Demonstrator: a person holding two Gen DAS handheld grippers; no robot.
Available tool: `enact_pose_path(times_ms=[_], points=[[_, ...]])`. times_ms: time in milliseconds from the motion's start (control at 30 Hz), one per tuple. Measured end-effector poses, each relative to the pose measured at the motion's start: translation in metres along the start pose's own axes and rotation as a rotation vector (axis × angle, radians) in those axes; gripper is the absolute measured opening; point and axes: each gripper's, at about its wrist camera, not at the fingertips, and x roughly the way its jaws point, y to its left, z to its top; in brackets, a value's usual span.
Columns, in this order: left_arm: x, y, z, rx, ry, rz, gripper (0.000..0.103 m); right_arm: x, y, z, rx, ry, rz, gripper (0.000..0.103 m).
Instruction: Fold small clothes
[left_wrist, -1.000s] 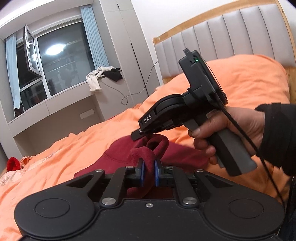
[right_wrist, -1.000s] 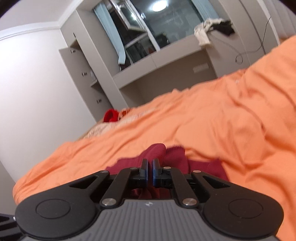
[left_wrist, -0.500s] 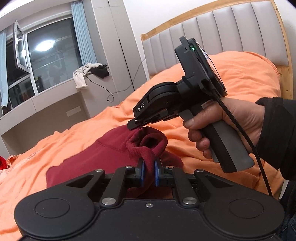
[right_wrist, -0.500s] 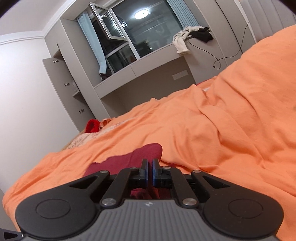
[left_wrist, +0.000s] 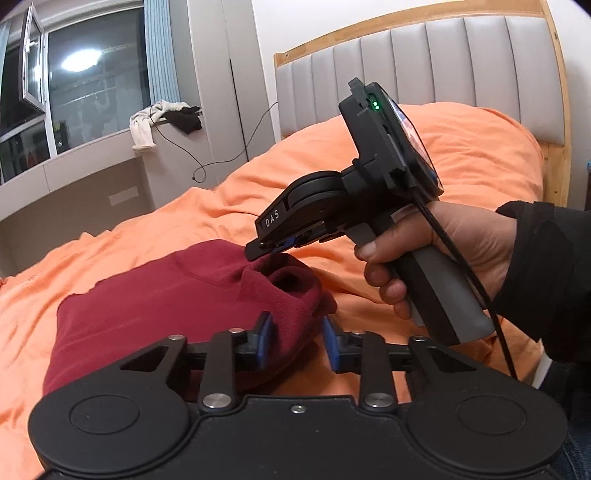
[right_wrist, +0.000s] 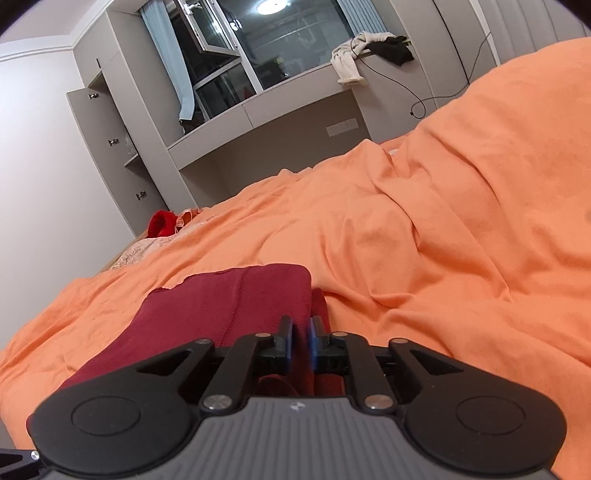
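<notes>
A dark red garment (left_wrist: 147, 306) lies folded on the orange duvet (left_wrist: 461, 155). Its rolled near edge sits between the blue pads of my left gripper (left_wrist: 297, 339), whose jaws are opening; the pads stand apart from the cloth. In the left wrist view, a person's hand (left_wrist: 461, 258) holds my right gripper (left_wrist: 266, 248), its tip just over the raised far corner of the fold. In the right wrist view, the right gripper (right_wrist: 300, 339) has its jaws opening by a narrow gap over the garment (right_wrist: 221, 306), which lies flat below it.
A padded grey headboard (left_wrist: 406, 74) with a wooden frame stands behind the duvet. A window ledge holds white and black clothes (left_wrist: 162, 114) with a cable hanging down. A bright red item (right_wrist: 162, 223) lies at the bed's far edge, beside a grey cabinet (right_wrist: 110, 147).
Both grippers, earlier shut on the garment's bunched edge, came down toward the bed. The cloth has spread out flatter, and both pairs of jaws have parted, the left wider.
</notes>
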Motion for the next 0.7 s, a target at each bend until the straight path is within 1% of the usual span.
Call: enact_pose_path(times_ms=[33,67,100,133,167,200,233,333,367,433,500,567,600,633,700], points=[[-0.001,-0.001,-0.002,-0.004,-0.001,-0.003,0.035,0.000,-0.001,0.000,0.004,0.001,-0.001,0.026],[-0.001,0.000,-0.002,-0.011,-0.001,-0.007,0.037,-0.001,-0.002,0.001,0.009,-0.002,-0.003,0.033],[-0.002,0.002,-0.002,-0.021,-0.001,-0.013,0.043,-0.002,-0.003,0.001,0.013,-0.005,-0.005,0.047],[-0.003,0.004,-0.002,-0.037,-0.002,-0.025,0.050,-0.003,-0.004,0.001,0.019,-0.008,-0.006,0.056],[-0.005,0.006,-0.002,-0.055,-0.005,-0.038,0.056,-0.004,-0.005,0.001,0.025,-0.010,-0.004,0.059],[-0.007,0.006,-0.003,-0.072,-0.011,-0.047,0.067,-0.005,-0.006,0.001,0.029,-0.011,-0.001,0.062],[-0.010,0.007,-0.003,-0.088,-0.018,-0.049,0.075,-0.006,-0.007,0.001,0.033,-0.013,-0.001,0.067],[-0.019,0.012,0.000,-0.131,-0.041,-0.037,0.087,-0.008,-0.009,0.001,0.039,-0.021,-0.009,0.078],[-0.021,0.012,0.001,-0.144,-0.045,-0.032,0.088,-0.009,-0.010,0.001,0.041,-0.023,-0.011,0.079],[-0.028,0.018,0.003,-0.174,-0.056,-0.016,0.094,-0.011,-0.011,0.001,0.046,-0.027,-0.015,0.088],[-0.035,0.025,0.004,-0.206,-0.069,0.012,0.100,-0.014,-0.010,0.001,0.049,-0.033,-0.018,0.091],[-0.042,0.037,0.004,-0.240,-0.079,0.044,0.101,-0.016,-0.009,0.000,0.043,-0.036,-0.022,0.094],[-0.044,0.043,0.004,-0.252,-0.080,0.060,0.101,-0.018,-0.007,-0.001,0.037,-0.038,-0.024,0.097],[-0.046,0.048,0.004,-0.261,-0.082,0.082,0.102,-0.019,-0.006,-0.002,0.030,-0.039,-0.022,0.101],[-0.051,0.059,0.004,-0.276,-0.089,0.144,0.102,-0.023,-0.002,-0.005,0.014,-0.039,-0.011,0.103]])
